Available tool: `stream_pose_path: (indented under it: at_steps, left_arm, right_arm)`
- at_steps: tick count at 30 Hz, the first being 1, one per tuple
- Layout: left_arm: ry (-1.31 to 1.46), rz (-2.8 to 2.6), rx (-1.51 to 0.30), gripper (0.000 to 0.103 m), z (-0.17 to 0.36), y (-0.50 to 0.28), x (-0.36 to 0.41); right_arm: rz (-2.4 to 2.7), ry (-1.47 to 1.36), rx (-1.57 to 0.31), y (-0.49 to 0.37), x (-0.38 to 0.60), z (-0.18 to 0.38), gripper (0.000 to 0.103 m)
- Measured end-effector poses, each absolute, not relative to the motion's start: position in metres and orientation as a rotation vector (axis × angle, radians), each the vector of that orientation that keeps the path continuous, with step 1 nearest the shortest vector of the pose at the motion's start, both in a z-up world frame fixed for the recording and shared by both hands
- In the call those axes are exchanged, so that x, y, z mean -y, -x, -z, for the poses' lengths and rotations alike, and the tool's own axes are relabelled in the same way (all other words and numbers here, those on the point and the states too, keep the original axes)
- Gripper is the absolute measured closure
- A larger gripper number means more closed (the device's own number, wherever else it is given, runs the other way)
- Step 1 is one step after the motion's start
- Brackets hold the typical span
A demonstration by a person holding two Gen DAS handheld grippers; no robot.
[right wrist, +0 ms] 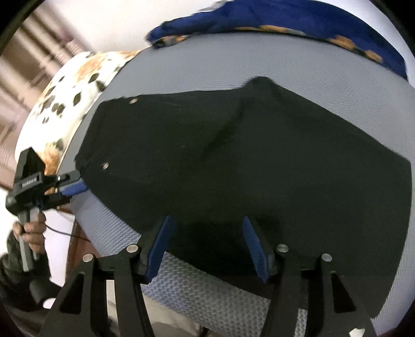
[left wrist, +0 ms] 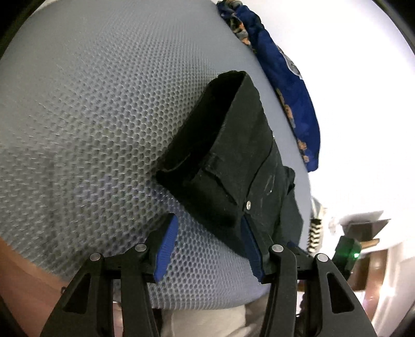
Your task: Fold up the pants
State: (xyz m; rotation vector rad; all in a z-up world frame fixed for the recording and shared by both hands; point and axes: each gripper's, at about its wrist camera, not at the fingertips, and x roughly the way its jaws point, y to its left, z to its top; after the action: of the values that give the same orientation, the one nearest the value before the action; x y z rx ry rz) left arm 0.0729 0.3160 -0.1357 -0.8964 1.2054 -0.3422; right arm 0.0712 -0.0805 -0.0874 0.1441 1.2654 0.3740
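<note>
Black pants (right wrist: 233, 160) lie spread on a grey mesh surface (right wrist: 285, 59). In the left wrist view the waistband end (left wrist: 228, 160) with a metal button (left wrist: 248, 205) lies just ahead. My left gripper (left wrist: 207, 246) is open, its right finger (left wrist: 250, 248) at the waistband corner; it also shows in the right wrist view (right wrist: 70, 189) at the pants' left edge. My right gripper (right wrist: 207, 248) is open, its blue pads either side of the pants' near edge, low over the fabric.
A blue patterned cloth (left wrist: 282, 77) lies at the far edge of the surface, also in the right wrist view (right wrist: 285, 23). A white spotted cushion (right wrist: 77, 85) sits left of the surface. Wooden furniture (left wrist: 363, 233) stands beyond the right edge.
</note>
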Motion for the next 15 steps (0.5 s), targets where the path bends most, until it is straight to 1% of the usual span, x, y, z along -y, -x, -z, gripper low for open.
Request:
stream_pose_path:
  at_steps: [4, 7, 15]
  left_arm:
    - [0.940, 0.373, -1.172, 0.050, 0.141, -0.080, -0.315]
    - [0.991, 0.405, -1.156, 0.045, 0.146, -0.083, -0.318]
    - [1.025, 0.431, -1.128, 0.044, 0.150, -0.095, -0.335]
  right_arm:
    - [-0.315, -0.186, -1.286, -0.072, 0.096, 0.093, 0.048]
    - [-0.292, -0.176, -1.301, -0.073, 0.096, 0.098, 0.048]
    - [-0.286, -0.197, -1.325, -0.074, 0.096, 0.105, 0.048]
